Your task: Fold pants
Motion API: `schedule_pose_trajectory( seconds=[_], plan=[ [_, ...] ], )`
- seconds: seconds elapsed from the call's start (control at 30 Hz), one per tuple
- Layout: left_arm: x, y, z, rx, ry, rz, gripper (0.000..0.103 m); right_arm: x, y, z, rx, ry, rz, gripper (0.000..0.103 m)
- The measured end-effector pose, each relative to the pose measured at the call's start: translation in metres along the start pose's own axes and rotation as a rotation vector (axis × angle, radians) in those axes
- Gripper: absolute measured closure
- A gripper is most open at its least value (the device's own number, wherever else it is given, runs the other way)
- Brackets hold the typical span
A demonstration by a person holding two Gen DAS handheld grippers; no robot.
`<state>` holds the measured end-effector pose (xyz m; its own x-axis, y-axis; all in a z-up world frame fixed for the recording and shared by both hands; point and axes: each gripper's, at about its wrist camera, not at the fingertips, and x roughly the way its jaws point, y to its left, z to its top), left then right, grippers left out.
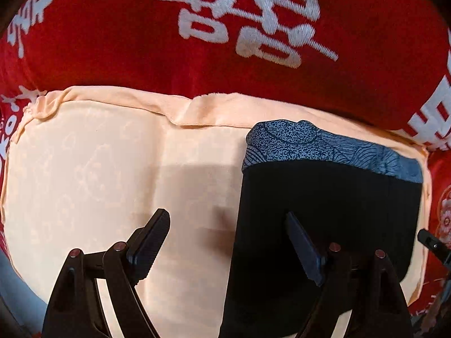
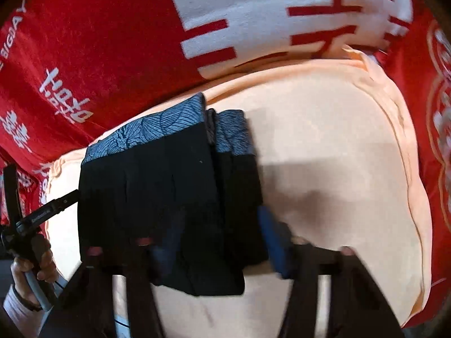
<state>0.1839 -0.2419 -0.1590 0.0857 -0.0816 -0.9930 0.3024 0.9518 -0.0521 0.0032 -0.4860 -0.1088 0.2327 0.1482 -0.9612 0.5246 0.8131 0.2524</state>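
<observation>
Left tool (image 1: pixel 228 242) stands with fingers apart over the near left edge of the black folded pants with a blue-grey patterned waistband (image 1: pixel 324 197).
Right tool (image 2: pixel 220 242), blurred, also stands apart, empty, over the garment's near end; its left finger is seen only dimly against the black cloth. Pants lie as a compact bundle on a peach-coloured quilted pad (image 1: pixel 98 169) spread over a red fabric cover with white characters (image 1: pixel 112 42). Judgement: layers at the bundle's right side look loosely stacked and uneven; a one-sided pinch or drag could pull only the top ply, opening the fold. The soft pad may ruck and carry the bundle askew.
</observation>
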Motion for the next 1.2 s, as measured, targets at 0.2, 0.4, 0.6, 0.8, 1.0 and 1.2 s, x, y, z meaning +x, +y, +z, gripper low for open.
schedule_pose_trajectory(
  seconds=[0.2,0.4,0.6,0.8,1.0,1.2],
  plan=[
    [0.009,-0.014,-0.010,0.048,-0.014,0.052,0.018,0.033,0.013,0.000,-0.121,0.023,-0.108,0.048],
    [0.013,0.000,-0.005,0.028,0.006,0.018,0.008,0.026,-0.005,-0.003,-0.053,0.052,-0.038,0.040],
    [0.017,0.012,0.000,-0.006,0.046,-0.082,0.008,0.017,-0.032,-0.014,0.034,0.089,0.031,0.028],
    [0.021,0.021,-0.004,0.005,0.111,-0.209,0.008,0.014,-0.055,-0.020,0.102,0.106,0.114,0.027],
    [0.034,0.023,-0.006,-0.009,0.186,-0.343,0.008,0.019,-0.059,-0.016,0.106,0.118,0.207,0.027],
    [0.042,0.016,0.001,0.019,0.204,-0.356,0.008,0.033,-0.051,-0.009,0.039,0.132,0.189,0.027]
  ],
)
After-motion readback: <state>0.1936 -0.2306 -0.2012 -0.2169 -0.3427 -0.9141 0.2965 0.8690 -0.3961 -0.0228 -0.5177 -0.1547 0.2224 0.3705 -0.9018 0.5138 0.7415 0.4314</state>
